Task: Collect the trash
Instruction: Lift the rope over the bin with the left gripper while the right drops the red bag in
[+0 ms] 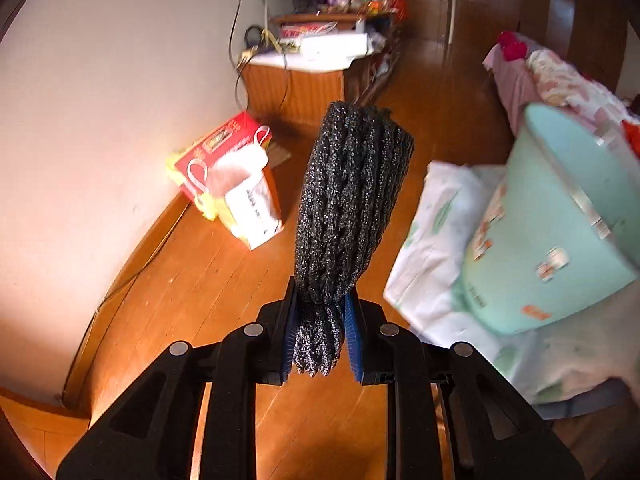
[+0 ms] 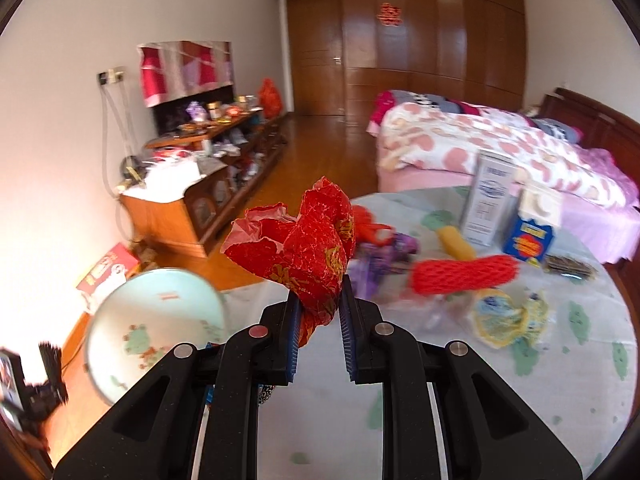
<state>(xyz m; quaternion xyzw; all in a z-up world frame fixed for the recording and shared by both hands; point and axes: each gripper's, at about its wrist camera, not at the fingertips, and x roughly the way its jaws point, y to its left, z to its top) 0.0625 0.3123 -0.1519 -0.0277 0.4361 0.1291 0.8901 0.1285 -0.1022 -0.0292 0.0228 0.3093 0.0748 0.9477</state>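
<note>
Left gripper (image 1: 320,312) clamped on black foam net (image 1: 348,208), held over floor beside mint bin (image 1: 560,216). Right gripper (image 2: 320,312) pinching crumpled red paper (image 2: 308,240) above table (image 2: 440,380). Centre each over bin mouth before I release.

The pale green plastic bucket (image 1: 560,224) is motion-blurred, its stickers unreadable. The left gripper (image 2: 36,384) is a dark smear cut off at the near-left edge.
</note>
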